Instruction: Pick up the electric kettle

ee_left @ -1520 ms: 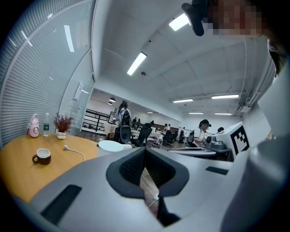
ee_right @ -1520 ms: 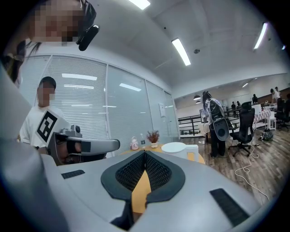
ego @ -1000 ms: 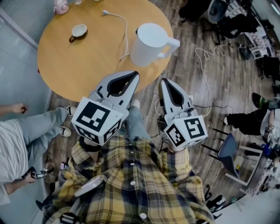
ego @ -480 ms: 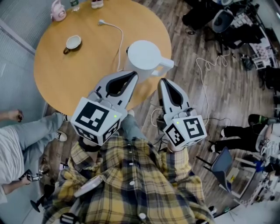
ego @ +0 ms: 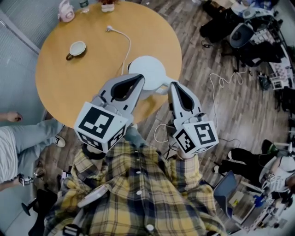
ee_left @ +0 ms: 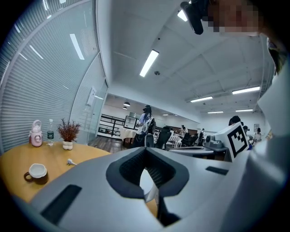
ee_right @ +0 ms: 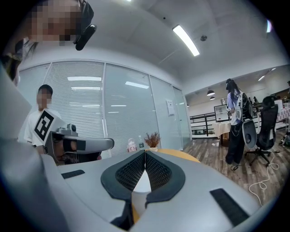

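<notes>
Right gripper point(ego: 173, 85): jaws pressed together tip to tip, nothing held between them. Left gripper point(ego: 142, 77): likewise closed at the tips, empty. Both roughly level and pointing forward side by side, held out from a yellow plaid shirt point(ego: 138, 184), marker cubes nearest the chest. Just past both tips, the white electric kettle point(ego: 147, 68), upright near the front edge of a round wooden table point(ego: 69, 87), partly covered by the left gripper in the head view. Kettle handle point(ego: 162, 87) jutting toward the right gripper, just beside its tip. In each gripper view, a white patch of kettle showing through the gap behind the closed pads. Running from the kettle's base across the tabletop, a white cord point(ego: 127, 44) ending in a loose plug. Farther back and well apart from the kettle: a cup point(ego: 76, 47), a pink bottle point(ego: 65, 10) and a small potted plant point(ego: 107, 4) at the far rim. At the left edge, a seated person's legs point(ego: 27, 138). Step in hand, by the look of it: the approach, with the kettle not yet touched or lifted. Next move, as a judgement: opening the right jaws wide enough for the handle, sliding them round it, closing firmly, then lifting straight up, minding the trailing cord.
</notes>
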Available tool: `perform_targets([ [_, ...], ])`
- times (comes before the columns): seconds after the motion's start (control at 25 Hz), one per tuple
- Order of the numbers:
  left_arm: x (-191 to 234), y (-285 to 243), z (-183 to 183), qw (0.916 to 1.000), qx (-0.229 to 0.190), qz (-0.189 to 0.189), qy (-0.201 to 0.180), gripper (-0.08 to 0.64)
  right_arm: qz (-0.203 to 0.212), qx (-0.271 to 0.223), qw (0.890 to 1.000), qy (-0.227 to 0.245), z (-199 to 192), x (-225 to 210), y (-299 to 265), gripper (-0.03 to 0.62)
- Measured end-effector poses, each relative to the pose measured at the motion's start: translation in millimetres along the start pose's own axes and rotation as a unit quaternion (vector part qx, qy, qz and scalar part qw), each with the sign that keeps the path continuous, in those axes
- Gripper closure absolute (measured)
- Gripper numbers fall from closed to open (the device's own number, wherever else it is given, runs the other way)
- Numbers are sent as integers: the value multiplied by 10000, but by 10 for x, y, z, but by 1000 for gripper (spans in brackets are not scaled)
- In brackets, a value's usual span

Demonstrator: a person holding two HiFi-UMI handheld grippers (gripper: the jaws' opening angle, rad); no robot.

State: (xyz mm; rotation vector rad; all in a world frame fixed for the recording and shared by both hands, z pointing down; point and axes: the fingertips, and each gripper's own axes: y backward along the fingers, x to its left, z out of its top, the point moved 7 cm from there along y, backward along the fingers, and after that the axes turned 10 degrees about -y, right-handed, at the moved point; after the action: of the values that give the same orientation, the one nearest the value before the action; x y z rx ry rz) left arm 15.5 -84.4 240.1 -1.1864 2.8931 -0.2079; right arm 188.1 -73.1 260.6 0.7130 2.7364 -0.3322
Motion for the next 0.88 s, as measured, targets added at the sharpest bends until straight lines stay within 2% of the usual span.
perform_targets([
  [0.48, 129, -79, -1, 9999, 20, 108, 15, 557, -42, 59, 10000, 19, 11, -123, -149, 560],
  [0.88, 279, -74, -50, 10000, 47, 14, 37, 557, -351, 1, 9993, 153, -11, -137, -196, 560],
])
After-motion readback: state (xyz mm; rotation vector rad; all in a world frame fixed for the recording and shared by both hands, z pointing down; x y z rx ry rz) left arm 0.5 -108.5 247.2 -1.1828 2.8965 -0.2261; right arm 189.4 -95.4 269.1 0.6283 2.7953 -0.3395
